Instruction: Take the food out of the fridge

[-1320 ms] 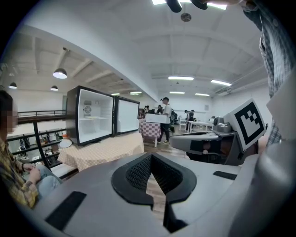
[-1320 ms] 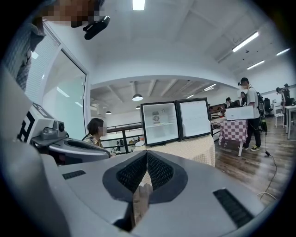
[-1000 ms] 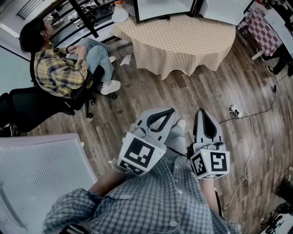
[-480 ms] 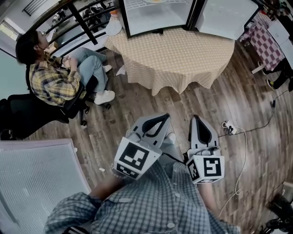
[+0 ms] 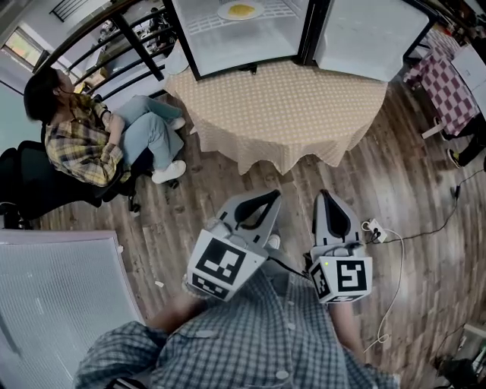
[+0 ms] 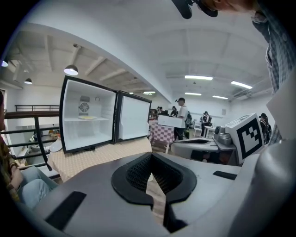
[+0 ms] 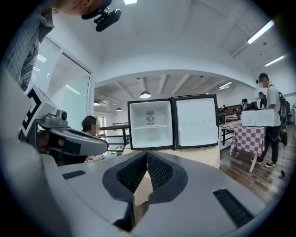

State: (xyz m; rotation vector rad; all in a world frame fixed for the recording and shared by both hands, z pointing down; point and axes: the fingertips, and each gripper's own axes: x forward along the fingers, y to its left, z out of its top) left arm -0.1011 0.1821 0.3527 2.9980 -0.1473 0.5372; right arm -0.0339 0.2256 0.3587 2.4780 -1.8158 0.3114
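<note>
A small fridge (image 5: pixel 228 34) stands with its door (image 5: pixel 368 38) swung open on a round table (image 5: pixel 281 99) with a beige checked cloth. On its upper shelf lies a plate of yellow food (image 5: pixel 241 11), also seen in the left gripper view as a plate of food (image 6: pixel 87 117). My left gripper (image 5: pixel 262 201) and right gripper (image 5: pixel 328 203) are held side by side over the wooden floor, short of the table, both shut and empty. Left gripper (image 6: pixel 150 157) and right gripper (image 7: pixel 146 155) both point at the fridge (image 7: pixel 150 122).
A person (image 5: pixel 83 137) sits on an office chair left of the table. A white panel (image 5: pixel 61 296) fills the lower left. A power strip and cable (image 5: pixel 373 226) lie on the floor at right. A checked side table (image 5: pixel 444 76) and standing people (image 7: pixel 268 120) are further right.
I have moved toward the table with both grippers. The fridge's inside and the plate of food have come into the head view at the top. Both grippers stay shut.
</note>
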